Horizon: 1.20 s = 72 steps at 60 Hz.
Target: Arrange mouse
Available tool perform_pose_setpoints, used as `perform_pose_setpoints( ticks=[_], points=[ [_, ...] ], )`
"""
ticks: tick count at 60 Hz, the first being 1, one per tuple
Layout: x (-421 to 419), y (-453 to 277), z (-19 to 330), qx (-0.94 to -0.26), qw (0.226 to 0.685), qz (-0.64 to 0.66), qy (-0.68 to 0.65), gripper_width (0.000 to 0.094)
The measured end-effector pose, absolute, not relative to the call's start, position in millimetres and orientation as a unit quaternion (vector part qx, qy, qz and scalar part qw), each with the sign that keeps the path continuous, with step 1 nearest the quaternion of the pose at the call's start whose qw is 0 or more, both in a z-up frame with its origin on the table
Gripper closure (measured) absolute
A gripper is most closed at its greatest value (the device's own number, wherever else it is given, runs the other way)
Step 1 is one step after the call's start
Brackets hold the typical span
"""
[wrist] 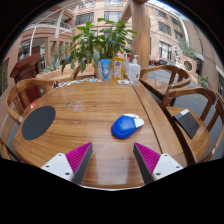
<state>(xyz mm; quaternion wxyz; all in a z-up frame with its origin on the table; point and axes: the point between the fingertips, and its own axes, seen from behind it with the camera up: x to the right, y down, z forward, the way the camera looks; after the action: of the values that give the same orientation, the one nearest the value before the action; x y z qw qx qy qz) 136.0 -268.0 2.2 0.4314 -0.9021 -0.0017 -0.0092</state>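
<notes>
Gripper (111, 160) open, holding nothing. Blue mouse (124, 127) on table (85, 110) just ahead at 1 o'clock; mouse pad (38, 122) at 10 o'clock

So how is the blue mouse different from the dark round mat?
The blue mouse is bright blue and humped, while the dark round mat is nearly black and lies flat. The mouse looks smaller than the mat. The mouse sits just ahead of the open gripper, toward its right finger; the mat lies further off to the left. Both rest on the wooden table, untouched.
</notes>
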Motion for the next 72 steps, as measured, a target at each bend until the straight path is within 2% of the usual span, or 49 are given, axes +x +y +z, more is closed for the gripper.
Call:
perform_pose_setpoints(
  ticks=[13, 24, 29, 37, 56, 60, 64, 72],
  points=[
    [160.6, -203.9, -8.7, -0.902, 0.431, -0.007, 0.041, 0.0073],
    [163.4, -167.3, -9.5, -0.902, 0.429, -0.01, 0.049, 0.0116],
    [161.3, -154.5, -10.8, -0.901, 0.43, -0.019, 0.05, 0.0186],
    [165.3, -141.2, -12.0, -0.9, 0.431, -0.037, 0.054, 0.0417],
    [169.2, -139.3, -8.6, -0.898, 0.429, -0.05, 0.077, 0.0564],
    [173.7, -141.2, 7.4, -0.892, 0.44, -0.071, 0.075, 0.0564],
    [172.6, -137.9, 40.7, -0.877, 0.466, -0.075, 0.086, 0.0563],
    [145.7, -128.9, 150.7, -0.827, 0.55, -0.069, 0.092, 0.0564]
  ],
)
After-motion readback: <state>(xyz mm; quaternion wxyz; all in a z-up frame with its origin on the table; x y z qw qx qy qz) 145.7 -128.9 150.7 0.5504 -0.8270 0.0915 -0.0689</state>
